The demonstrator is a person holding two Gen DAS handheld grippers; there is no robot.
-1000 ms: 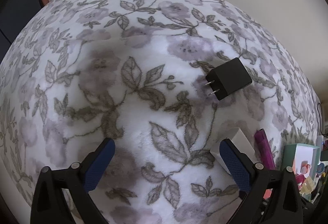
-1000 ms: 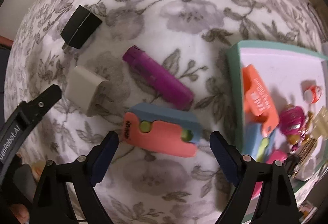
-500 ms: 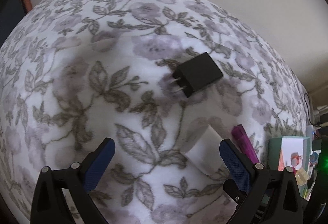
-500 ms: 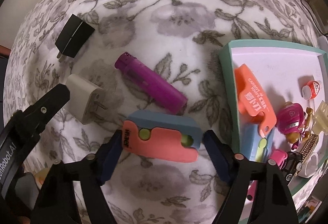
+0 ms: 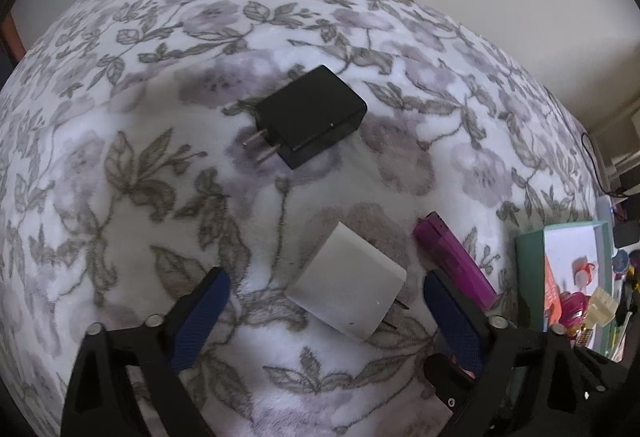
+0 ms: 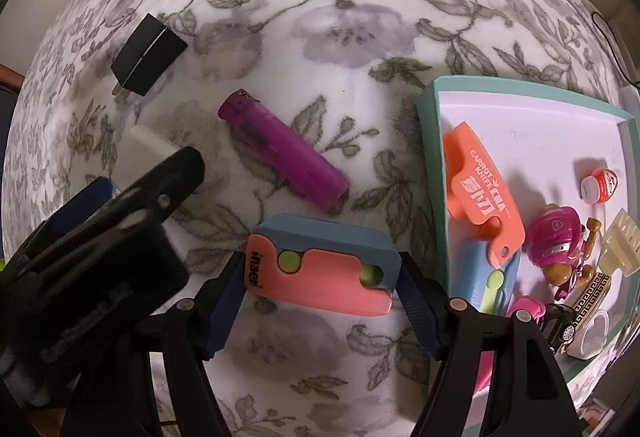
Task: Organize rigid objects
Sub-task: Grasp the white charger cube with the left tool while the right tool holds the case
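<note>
Pink-and-blue toy knife [image 6: 322, 265] sits clamped between right gripper [image 6: 320, 291] pads

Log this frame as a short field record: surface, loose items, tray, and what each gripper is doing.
surface: floral blanket
loose items: black charger, white charger, purple lighter, pink-and-blue toy knife
tray: teal tray, holds an orange carrot knife and small toys
left gripper: open, straddling the white charger
right gripper: fingers at both ends of the pink-and-blue toy knife; contact unclear
</note>
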